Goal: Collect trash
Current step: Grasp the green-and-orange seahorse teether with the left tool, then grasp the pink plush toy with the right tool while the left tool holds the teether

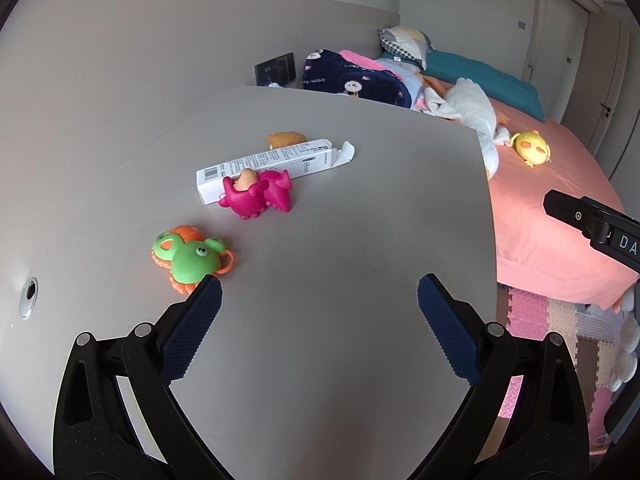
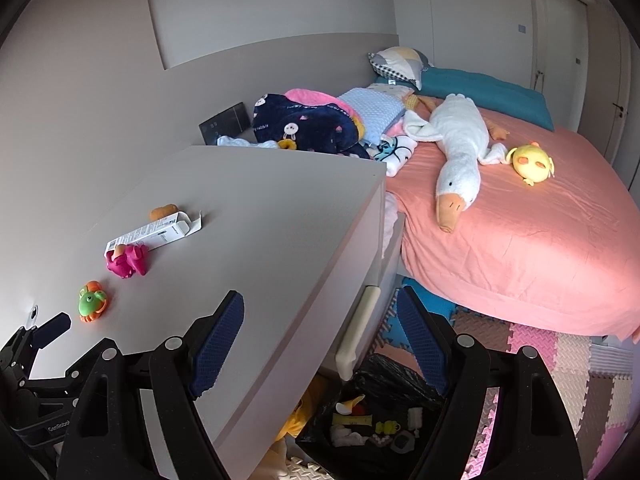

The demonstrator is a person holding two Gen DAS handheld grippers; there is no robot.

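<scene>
A white cardboard box [image 1: 264, 166] with an open flap lies on the grey desk [image 1: 340, 220], with an orange-brown scrap [image 1: 286, 139] behind it. A pink toy [image 1: 258, 194] leans on the box and a green and orange toy [image 1: 192, 258] lies nearer. My left gripper [image 1: 320, 292] is open and empty above the desk, short of the toys. My right gripper [image 2: 320, 308] is open and empty over the desk's right edge, above a black trash bag [image 2: 384, 412] on the floor holding several items. The box [image 2: 154, 234] and toys also show in the right wrist view.
A bed with a pink sheet [image 2: 520, 240] stands right of the desk, with a white goose plush [image 2: 460, 148], a yellow plush [image 2: 532, 164] and blankets [image 2: 312, 124]. Foam mats [image 2: 560, 360] cover the floor. The right gripper's body [image 1: 600, 232] shows at the left view's right edge.
</scene>
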